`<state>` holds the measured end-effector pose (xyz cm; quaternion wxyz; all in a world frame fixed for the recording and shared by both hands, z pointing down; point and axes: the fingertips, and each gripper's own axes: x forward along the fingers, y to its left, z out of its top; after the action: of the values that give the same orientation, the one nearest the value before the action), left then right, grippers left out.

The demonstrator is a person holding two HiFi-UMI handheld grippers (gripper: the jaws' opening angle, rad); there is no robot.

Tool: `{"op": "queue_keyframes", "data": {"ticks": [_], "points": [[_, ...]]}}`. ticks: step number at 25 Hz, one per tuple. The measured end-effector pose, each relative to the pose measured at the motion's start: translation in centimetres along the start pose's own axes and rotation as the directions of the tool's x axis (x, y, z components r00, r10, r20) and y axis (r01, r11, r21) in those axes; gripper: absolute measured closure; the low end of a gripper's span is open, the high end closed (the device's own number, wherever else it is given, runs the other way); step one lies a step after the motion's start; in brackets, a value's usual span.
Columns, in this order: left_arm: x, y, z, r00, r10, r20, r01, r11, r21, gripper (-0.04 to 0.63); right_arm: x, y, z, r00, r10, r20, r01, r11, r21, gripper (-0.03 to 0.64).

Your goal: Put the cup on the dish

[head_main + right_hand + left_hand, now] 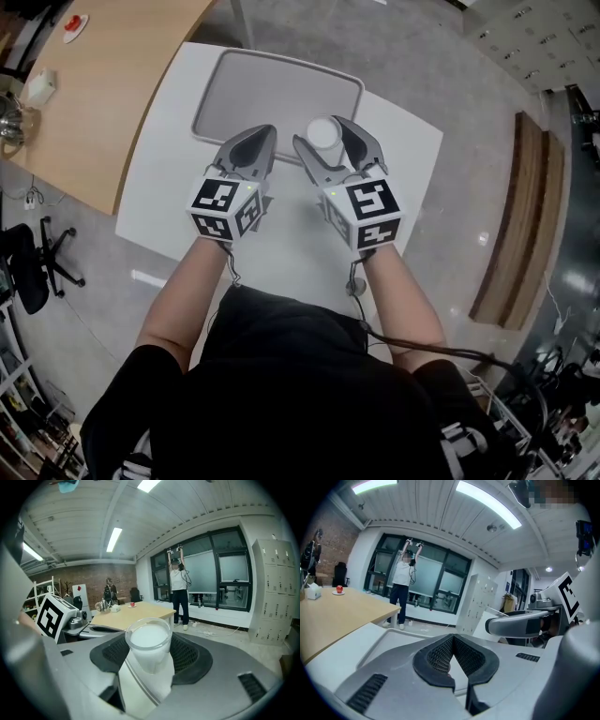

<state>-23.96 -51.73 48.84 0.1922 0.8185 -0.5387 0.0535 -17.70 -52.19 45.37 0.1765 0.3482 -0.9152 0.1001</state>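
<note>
White cup [323, 134] is clamped upright between the jaws of the right gripper [328, 141], at the near right corner of the grey dish [272, 94]. The dish is set flat on the white bench [164, 178]. The left gripper [251, 142] is closed on nothing, with its jaw tips together, and is positioned just beside the right gripper at the dish's near edge.

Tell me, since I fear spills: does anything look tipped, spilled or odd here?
Nothing stands out. The cup is held upright in the right gripper, no spill shows, and the dish lies flat and bare on the white table.
</note>
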Motion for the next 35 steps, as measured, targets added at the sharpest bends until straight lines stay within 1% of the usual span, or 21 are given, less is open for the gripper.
{"op": "queue_keyframes", "data": {"ticks": [4, 11, 20, 28, 35], "points": [[1.1, 2.6, -0.8, 1.000, 0.010, 0.002, -0.010, 1.000, -0.017, 0.588, 2.8, 0.0, -1.0, 1.000, -0.002, -0.017, 0.002, 1.000, 0.009, 0.380], [2.9, 6.5, -1.9, 0.999, 0.041, -0.001, -0.041, 0.999, -0.036, 0.588, 7.5, 0.2, -2.4, 0.999, 0.011, -0.044, -0.012, 1.000, -0.006, 0.380], [5.8, 9.3, -3.3, 0.998, 0.057, -0.017, -0.058, 0.998, -0.039, 0.588, 12.3, -0.6, -4.2, 0.996, 0.018, -0.083, -0.020, 1.000, -0.018, 0.380], [7.8, 12.3, -5.5, 0.995, 0.091, -0.044, -0.094, 0.993, -0.070, 0.588, 16.8, -0.9, -6.7, 0.995, 0.003, -0.099, -0.003, 1.000, 0.002, 0.380], [9.1, 14.0, -7.6, 0.989, 0.116, -0.091, -0.123, 0.989, -0.079, 0.588, 19.2, -1.5, -9.0, 0.992, -0.013, -0.124, 0.010, 1.000, -0.023, 0.380]]}}
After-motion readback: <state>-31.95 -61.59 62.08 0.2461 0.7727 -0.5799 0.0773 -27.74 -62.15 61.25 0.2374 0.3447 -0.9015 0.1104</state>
